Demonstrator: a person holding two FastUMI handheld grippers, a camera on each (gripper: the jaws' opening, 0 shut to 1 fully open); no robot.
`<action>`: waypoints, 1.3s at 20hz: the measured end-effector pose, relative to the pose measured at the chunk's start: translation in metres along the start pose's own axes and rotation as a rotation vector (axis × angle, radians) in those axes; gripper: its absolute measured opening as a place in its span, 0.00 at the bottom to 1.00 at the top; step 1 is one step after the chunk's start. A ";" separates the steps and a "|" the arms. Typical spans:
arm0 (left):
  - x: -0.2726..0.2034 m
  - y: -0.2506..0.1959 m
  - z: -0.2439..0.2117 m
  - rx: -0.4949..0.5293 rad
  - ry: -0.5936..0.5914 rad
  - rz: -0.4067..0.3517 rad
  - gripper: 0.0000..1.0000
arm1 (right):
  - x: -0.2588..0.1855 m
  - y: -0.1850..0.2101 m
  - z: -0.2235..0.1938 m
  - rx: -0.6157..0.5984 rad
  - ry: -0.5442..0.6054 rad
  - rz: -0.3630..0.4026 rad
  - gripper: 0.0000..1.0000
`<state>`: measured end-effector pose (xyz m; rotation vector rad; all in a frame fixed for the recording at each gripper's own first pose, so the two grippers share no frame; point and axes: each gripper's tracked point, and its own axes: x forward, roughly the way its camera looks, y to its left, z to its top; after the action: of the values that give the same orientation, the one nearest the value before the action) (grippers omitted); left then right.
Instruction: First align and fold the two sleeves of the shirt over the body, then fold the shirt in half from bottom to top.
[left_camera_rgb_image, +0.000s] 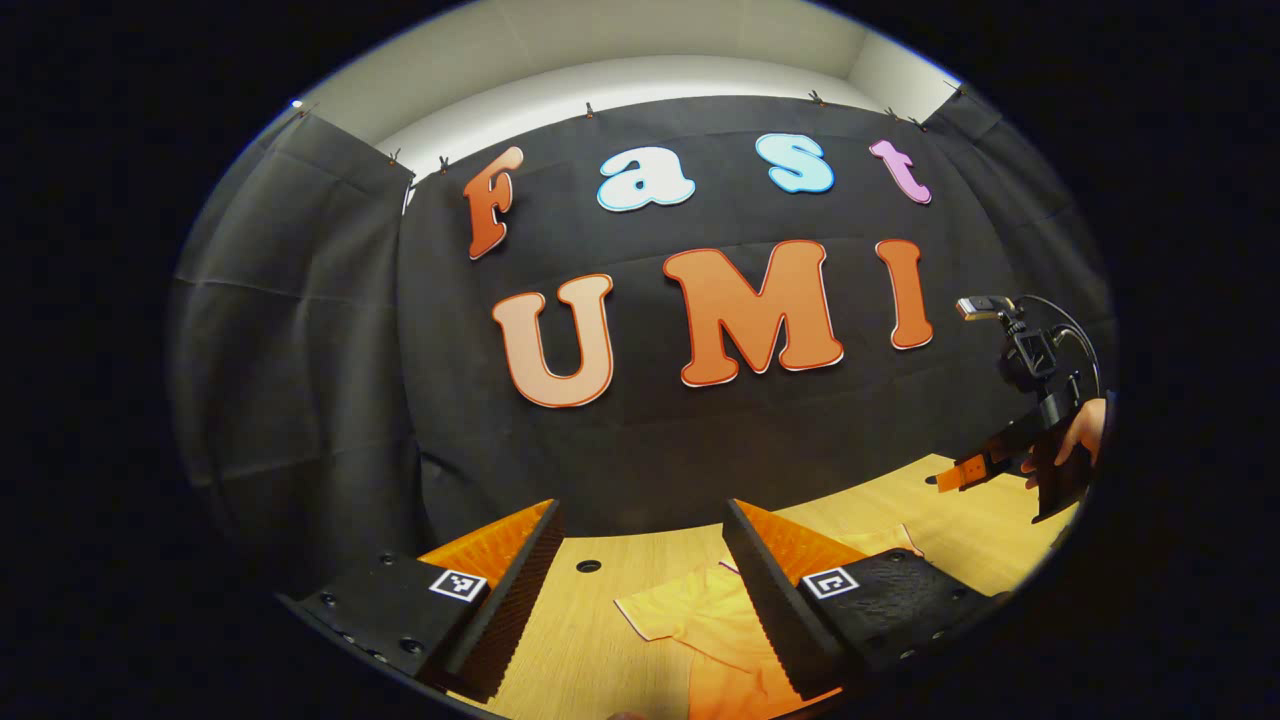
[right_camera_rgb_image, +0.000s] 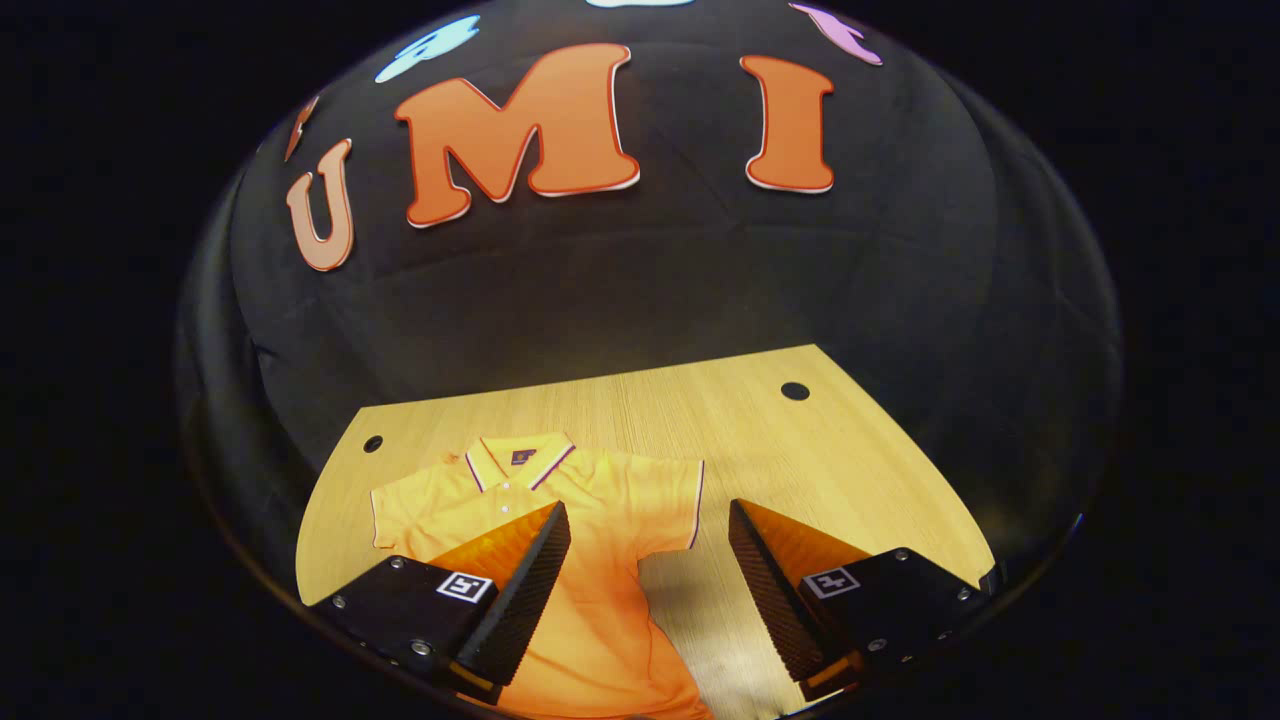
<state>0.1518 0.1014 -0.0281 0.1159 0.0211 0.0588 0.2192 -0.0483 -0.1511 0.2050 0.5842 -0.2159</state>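
Shirt (right_camera_rgb_image: 600, 560) lies flat on the wooden table (right_camera_rgb_image: 800, 450), orange w/ a striped collar (right_camera_rgb_image: 520, 458) pointing toward the booth's black cloth wall (right_camera_rgb_image: 640, 290); both short sleeves spread out to the sides, unfolded; body runs toward the camera in the right gripper view and off the bottom of it; buttons visible on the placket below the collar.

Right gripper (right_camera_rgb_image: 648, 560) hovers above the shirt's near half, fingers spread wide apart, nothing between them; its 1 finger (right_camera_rgb_image: 520, 590) sits over the shirt body, the other finger (right_camera_rgb_image: 775, 590) over bare table just beside the sleeve (right_camera_rgb_image: 672, 500) w/ the striped cuff; cannot tell if either touches the cloth, looks clear of it.

Left gripper (left_camera_rgb_image: 640, 590) also wide open, holding nothing; in the left gripper view it's aimed mostly at the wall, w/ table edge low in the view; between its fingers shows a sleeve (left_camera_rgb_image: 680, 610) of the shirt lying on the table, cuff edge pale-trimmed; 1 finger (left_camera_rgb_image: 510, 600) over bare wood, the other (left_camera_rgb_image: 770, 600) over the shirt.

In the left gripper view the right gripper (left_camera_rgb_image: 965, 470) shows farther off at the right edge, raised above the table, held by a hand (left_camera_rgb_image: 1085, 435), w/ a small camera on top and a cable looping behind.

2 round holes in the table: 1 (right_camera_rgb_image: 373, 443) near the shirt's sleeve, 1 (right_camera_rgb_image: 795, 390) toward the far corner, well apart from the shirt.
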 end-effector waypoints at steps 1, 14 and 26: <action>-0.004 0.001 -0.001 0.008 0.005 0.018 0.98 | 0.012 -0.001 -0.003 -0.005 0.029 0.004 0.97; -0.032 0.006 -0.024 0.062 0.139 0.244 0.99 | 0.143 -0.026 -0.051 0.007 0.386 0.035 0.97; -0.045 -0.017 -0.026 0.137 0.209 0.310 0.99 | 0.220 -0.039 -0.101 0.003 0.656 0.009 0.81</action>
<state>0.1069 0.0848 -0.0550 0.2487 0.2160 0.3798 0.3350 -0.0915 -0.3625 0.2834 1.2340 -0.1370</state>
